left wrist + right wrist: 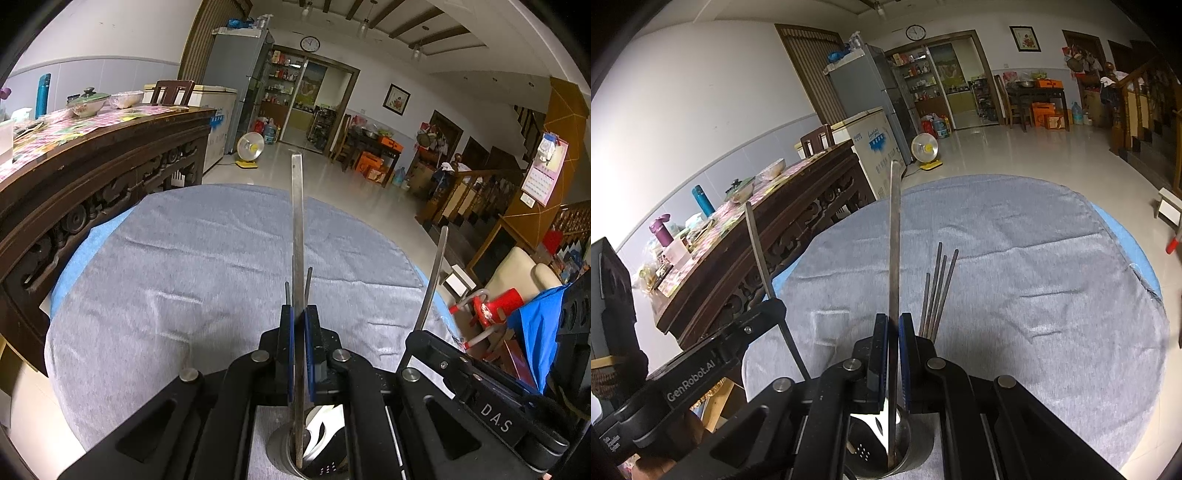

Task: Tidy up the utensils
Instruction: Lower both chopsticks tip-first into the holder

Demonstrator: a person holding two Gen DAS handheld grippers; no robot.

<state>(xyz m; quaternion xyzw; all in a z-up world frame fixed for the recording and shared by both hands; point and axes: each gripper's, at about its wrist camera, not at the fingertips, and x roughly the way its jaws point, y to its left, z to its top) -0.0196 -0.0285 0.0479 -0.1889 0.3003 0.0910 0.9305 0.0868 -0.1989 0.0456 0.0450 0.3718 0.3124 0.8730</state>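
Metal cup (286, 452) at near table (184, 258) edge; left claw (299, 321), right claw (893, 328) each clamp steel handle.

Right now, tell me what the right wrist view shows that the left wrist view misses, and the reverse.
Only the right wrist view shows a bundle of dark chopsticks standing past the right gripper. Only the left wrist view shows a red stool beside the table. Both show each gripper, including the left gripper, shut on a flat metal utensil handle above a metal cup, on the grey cloth.
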